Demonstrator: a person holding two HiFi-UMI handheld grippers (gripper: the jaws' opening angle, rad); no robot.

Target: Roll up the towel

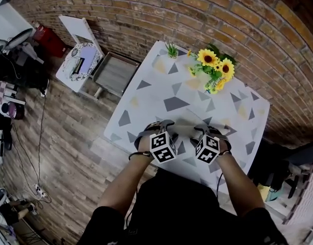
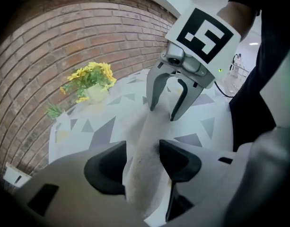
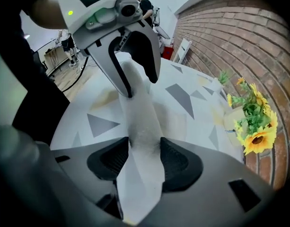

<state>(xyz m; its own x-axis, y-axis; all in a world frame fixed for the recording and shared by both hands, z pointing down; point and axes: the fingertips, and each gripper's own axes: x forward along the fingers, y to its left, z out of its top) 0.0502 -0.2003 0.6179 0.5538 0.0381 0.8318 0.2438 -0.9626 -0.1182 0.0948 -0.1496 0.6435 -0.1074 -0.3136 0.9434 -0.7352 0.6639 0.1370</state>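
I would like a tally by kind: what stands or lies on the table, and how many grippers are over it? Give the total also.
towel: 1
sunflower bunch: 1
small green plant: 1
grippers: 2, the left gripper and the right gripper
Total: 5

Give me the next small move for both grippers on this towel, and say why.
Probably close both jaws on the towel roll and turn it toward the sunflowers. The left gripper and right gripper both straddle it with jaws wide, and a flat stretch of towel seems to lie unrolled beyond.
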